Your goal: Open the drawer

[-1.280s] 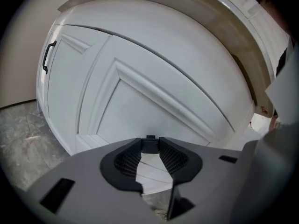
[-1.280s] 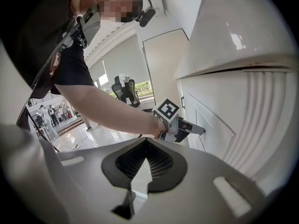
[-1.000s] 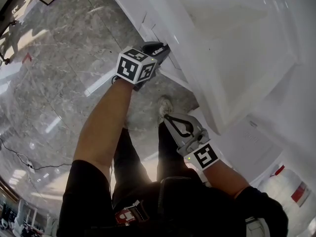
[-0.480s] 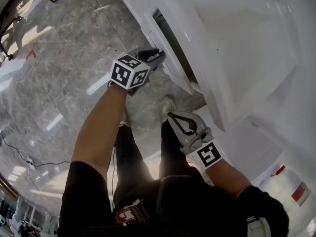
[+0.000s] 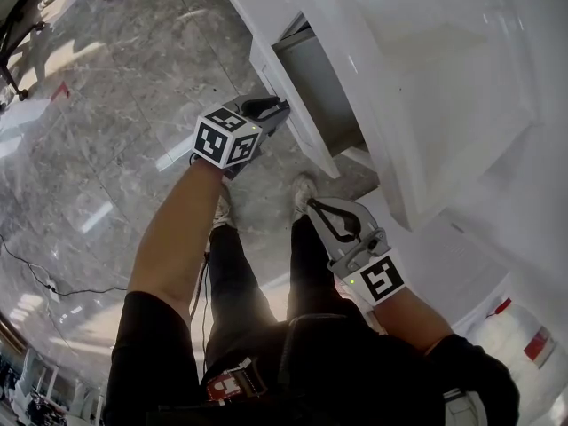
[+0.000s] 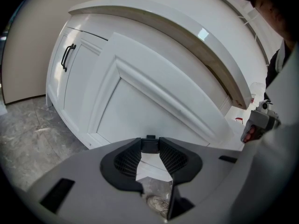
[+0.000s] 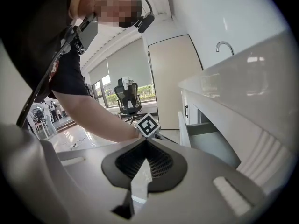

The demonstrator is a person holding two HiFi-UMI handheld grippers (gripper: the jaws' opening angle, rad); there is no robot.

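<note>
Drawer point(image 5: 312, 85) partly out under white counter point(image 5: 426, 78); left gripper point(image 5: 273, 106) clamped on its dark handle point(image 6: 149, 143); right gripper point(image 5: 312, 208) closed, empty, well apart; further pull probably left.

The drawer point(image 5: 306, 140) is white outside, grey inside. The floor point(image 5: 106, 105) is grey veined marble. The left hand-held gripper point(image 5: 277, 106) is grey, its cube point(image 5: 222, 137) black-and-white patterned.
</note>
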